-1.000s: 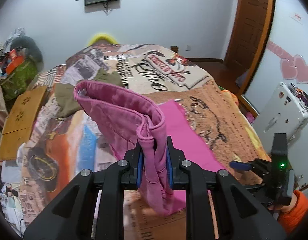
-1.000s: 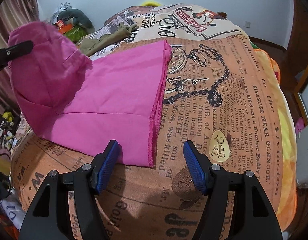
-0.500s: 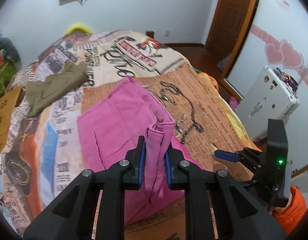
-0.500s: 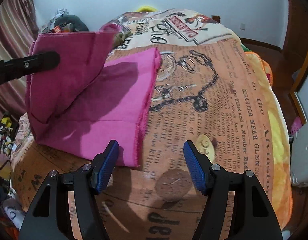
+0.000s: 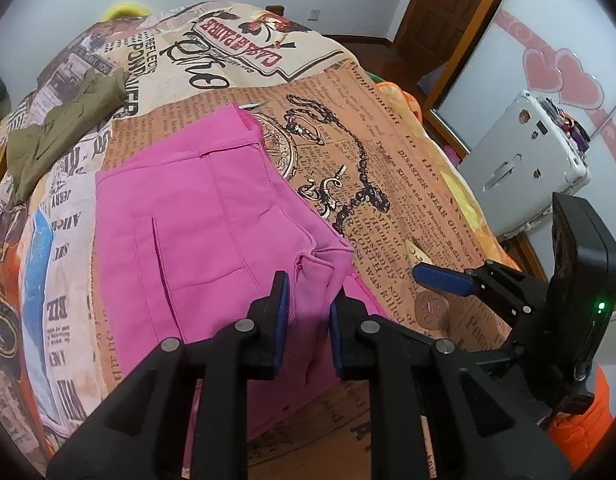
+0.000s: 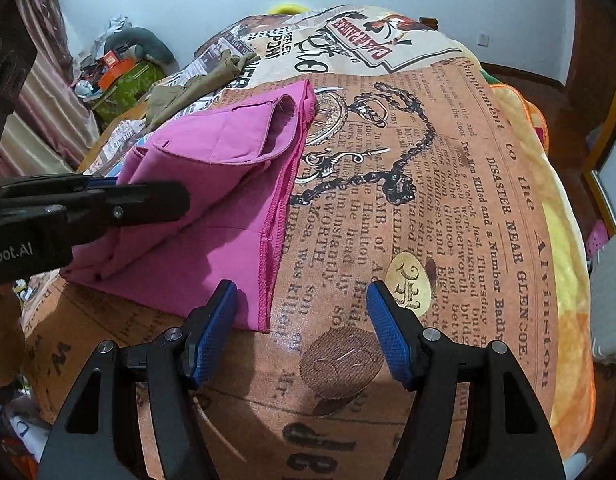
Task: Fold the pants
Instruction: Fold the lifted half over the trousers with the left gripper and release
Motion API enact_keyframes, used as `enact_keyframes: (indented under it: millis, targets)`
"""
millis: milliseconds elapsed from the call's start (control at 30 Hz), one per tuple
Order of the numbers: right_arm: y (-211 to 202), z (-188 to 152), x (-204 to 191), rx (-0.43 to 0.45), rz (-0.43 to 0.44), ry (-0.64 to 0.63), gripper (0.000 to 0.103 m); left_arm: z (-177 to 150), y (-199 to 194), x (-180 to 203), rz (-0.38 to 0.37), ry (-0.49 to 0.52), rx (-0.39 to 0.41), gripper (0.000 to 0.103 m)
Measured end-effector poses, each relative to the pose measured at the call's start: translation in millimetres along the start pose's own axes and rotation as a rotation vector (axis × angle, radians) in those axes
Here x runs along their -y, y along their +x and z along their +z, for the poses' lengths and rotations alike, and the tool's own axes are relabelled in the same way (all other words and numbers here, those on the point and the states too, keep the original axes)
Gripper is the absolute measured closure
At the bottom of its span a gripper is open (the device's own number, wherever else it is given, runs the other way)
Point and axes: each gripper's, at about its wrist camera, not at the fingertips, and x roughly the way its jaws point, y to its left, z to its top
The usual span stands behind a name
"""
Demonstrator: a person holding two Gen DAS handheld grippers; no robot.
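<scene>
The pink pants [image 5: 196,232] lie on the bed [image 5: 408,168], spread across the middle and left of my left wrist view, folded over on themselves so a pocket seam and the waist edge show on top. I judge them light and limp: soft woven cloth that drapes, bunches and holds no shape of its own, not slippery on this printed quilt, and with nothing to break. Such cloth follows wherever a pinched corner goes, so the place to take hold is at an edge or corner of the stacked layers, catching all layers together, or the lower ones will slide out and spoil the fold.

My left tongs [image 5: 306,308], at the lower centre of that view, are nearly closed and clamp a bunched corner of the pants; the fabric fills the narrow gap between the blue pads [image 5: 282,300] and puckers just above them.

My right tongs [image 6: 302,332], at the bottom of the right wrist view, stand well open and grip nothing. Their left pad sits over the near hemmed edge of the pants, the right pad over bare quilt, and I cannot tell whether either touches what lies below. An olive garment [image 5: 60,124] lies apart at the upper left.
</scene>
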Motion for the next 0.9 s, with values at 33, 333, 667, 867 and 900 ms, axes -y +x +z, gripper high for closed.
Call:
enact_keyframes:
  millis: [33,333,667,867,900]
  targets:
    - [1,0,1,0.0,-0.001,0.0,0.04,0,-1,1,-0.001,0.006,-0.001,0.08]
    - [-4,0,-2,0.014,-0.035,-0.008,0.04,-1,-24,-8,-0.024,-0.041,0.03,0.05]
    - [-28,9,-11,0.105,-0.049,-0.022,0.04,7,-81,-57,0.135,-0.054,0.193,0.038]
    - [-41,24,-25,0.173,-0.041,-0.017,0.04,5,-86,-102,0.242,-0.093,0.185,0.037]
    - [-41,27,-29,0.183,-0.044,-0.024,0.04,4,-83,-110,0.254,-0.102,0.175,0.037]
